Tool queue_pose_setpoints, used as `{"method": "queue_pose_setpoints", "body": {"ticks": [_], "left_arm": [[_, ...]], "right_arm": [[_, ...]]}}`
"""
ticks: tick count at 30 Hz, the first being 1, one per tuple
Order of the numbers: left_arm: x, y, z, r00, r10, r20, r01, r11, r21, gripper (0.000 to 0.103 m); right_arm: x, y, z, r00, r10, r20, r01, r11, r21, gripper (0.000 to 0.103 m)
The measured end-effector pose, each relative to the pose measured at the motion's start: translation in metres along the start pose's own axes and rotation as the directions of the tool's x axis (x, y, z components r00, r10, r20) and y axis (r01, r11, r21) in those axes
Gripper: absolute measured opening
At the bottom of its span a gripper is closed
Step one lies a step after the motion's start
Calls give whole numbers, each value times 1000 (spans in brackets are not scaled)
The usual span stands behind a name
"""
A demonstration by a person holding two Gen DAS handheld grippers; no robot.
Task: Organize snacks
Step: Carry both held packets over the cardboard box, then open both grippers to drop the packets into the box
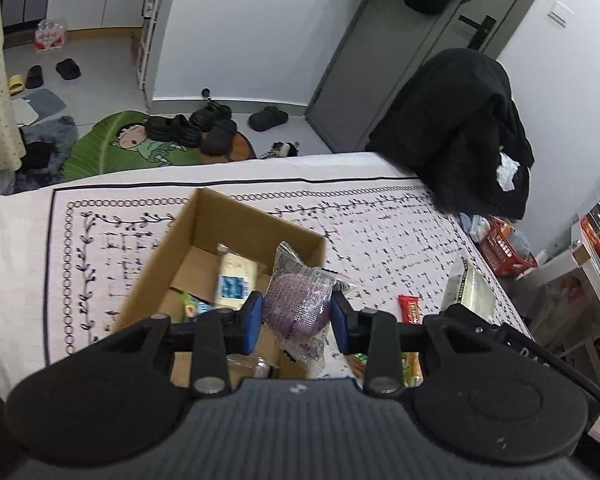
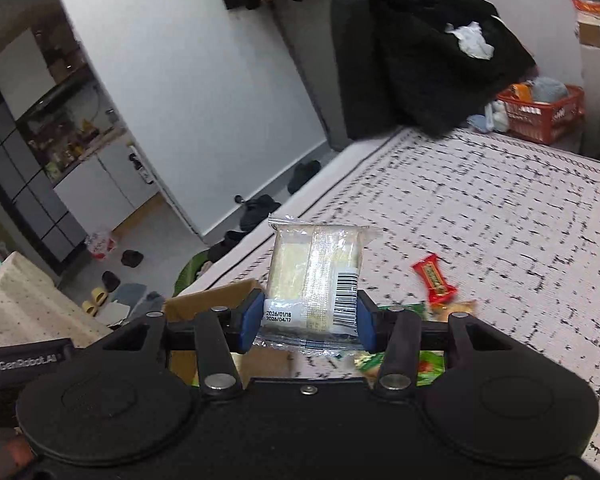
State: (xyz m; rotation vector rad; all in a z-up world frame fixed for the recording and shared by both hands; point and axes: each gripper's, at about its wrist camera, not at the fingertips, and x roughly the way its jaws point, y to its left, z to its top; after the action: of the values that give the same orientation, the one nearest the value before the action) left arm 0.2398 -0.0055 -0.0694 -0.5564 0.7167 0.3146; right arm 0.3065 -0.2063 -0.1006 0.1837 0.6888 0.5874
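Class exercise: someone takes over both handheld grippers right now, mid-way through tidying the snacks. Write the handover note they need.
Left gripper: shut on a purple wrapped snack, held above the cardboard box.
Right gripper: shut on a clear-wrapped pale sandwich pack, held up near the box edge.
Done: a few packets already lie inside the box.
Left: drop in both held snacks, then collect the red candy bar, the green packets under the right gripper, and the silver packet lying on the patterned cloth.
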Motion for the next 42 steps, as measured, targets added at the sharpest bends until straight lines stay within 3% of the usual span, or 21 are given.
{"method": "queue_pose_setpoints", "body": {"ticks": [12, 25, 28, 33, 39, 42], "left_arm": [[-10, 31, 12, 999, 31, 11, -30, 999, -43, 35], [8, 59, 12, 997, 38, -61, -45, 993, -108, 36], [15, 63, 14, 994, 50, -100, -62, 991, -121, 41], [15, 72, 17, 993, 71, -97, -85, 985, -148, 62], [14, 77, 22, 993, 75, -94, -88, 984, -152, 66], [15, 78, 25, 992, 83, -100, -96, 985, -142, 68]], "right_arm": [[1, 50, -13, 998, 51, -21, -53, 993, -110, 47], [12, 79, -23, 995, 73, -68, -84, 979, -184, 47], [19, 84, -27, 993, 70, -91, -87, 977, -195, 47], [28, 90, -33, 991, 60, -122, -84, 975, -207, 47], [37, 98, -38, 984, 60, -167, -97, 970, -223, 48], [35, 103, -41, 979, 78, -191, -121, 966, -228, 54]]}}
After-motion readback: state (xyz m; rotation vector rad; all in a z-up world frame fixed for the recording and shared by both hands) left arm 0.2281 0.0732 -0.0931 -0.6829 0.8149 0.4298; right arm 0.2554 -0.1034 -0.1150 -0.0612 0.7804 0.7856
